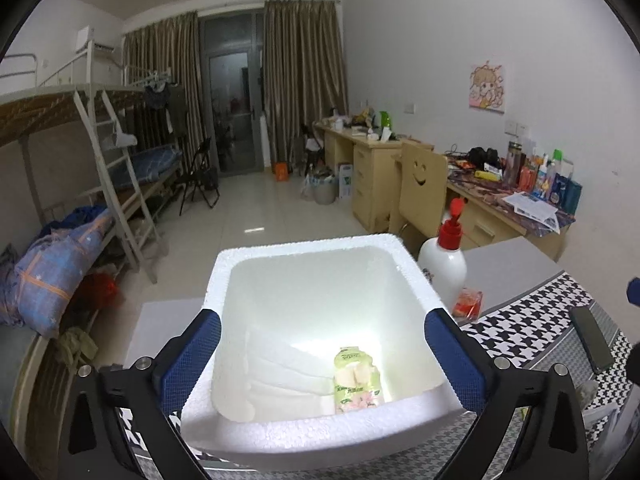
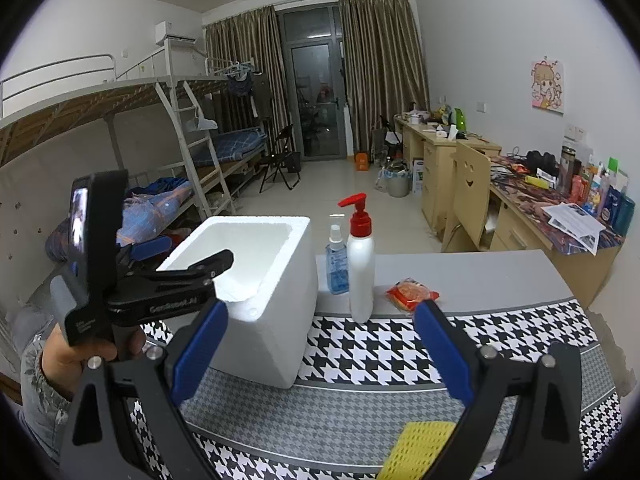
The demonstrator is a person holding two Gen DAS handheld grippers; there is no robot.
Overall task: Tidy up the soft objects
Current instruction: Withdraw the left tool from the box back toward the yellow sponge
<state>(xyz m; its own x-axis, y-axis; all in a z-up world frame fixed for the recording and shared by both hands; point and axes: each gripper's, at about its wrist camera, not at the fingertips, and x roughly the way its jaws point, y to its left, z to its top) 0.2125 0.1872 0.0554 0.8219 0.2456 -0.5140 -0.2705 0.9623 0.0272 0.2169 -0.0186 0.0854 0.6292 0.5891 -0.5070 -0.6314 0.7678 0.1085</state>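
Note:
A white foam box (image 1: 320,436) stands on the houndstooth cloth; it also shows in the right wrist view (image 2: 276,320). A green tissue pack (image 1: 357,380) lies inside it at the near right. My left gripper (image 1: 322,356) is open and empty, held over the box's near rim; the right wrist view shows it (image 2: 184,260) above the box's left edge. My right gripper (image 2: 320,344) is open and empty over the cloth, right of the box. A yellow sponge (image 2: 420,452) lies below it. A red snack packet (image 2: 412,293) lies behind on the grey table.
A white pump bottle with a red top (image 2: 361,276) and a small blue spray bottle (image 2: 338,264) stand right of the box. A dark phone (image 1: 592,338) lies on the cloth at the right. Bunk beds are to the left, desks and a chair (image 2: 468,196) to the right.

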